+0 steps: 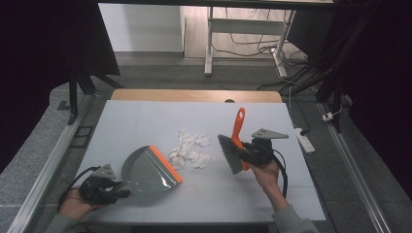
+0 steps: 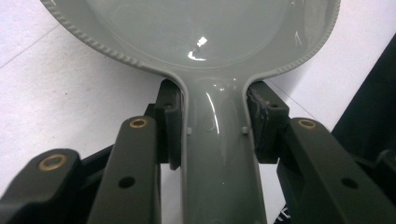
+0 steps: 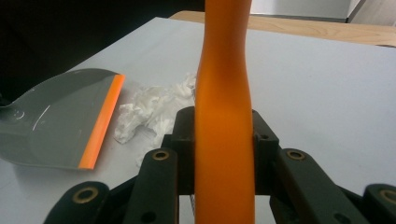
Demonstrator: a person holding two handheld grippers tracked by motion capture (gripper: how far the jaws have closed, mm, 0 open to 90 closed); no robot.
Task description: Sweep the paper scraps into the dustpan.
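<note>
A grey dustpan (image 1: 145,170) with an orange lip rests on the white table (image 1: 145,121) at the front left. My left gripper (image 1: 119,190) is shut on the dustpan's handle (image 2: 217,154), both pads pressing its sides. A pile of crumpled white paper scraps (image 1: 190,149) lies just right of the orange lip (image 3: 100,121). To the right of the scraps, my right gripper (image 1: 245,151) is shut on the orange handle (image 3: 224,121) of a hand brush (image 1: 232,150), whose grey bristles point toward the scraps.
Beyond the white table surface runs a wooden edge (image 1: 194,94). A white power strip (image 1: 303,140) lies on the floor to the right. Table legs and cables (image 1: 243,43) stand at the back. Bare table lies behind the scraps.
</note>
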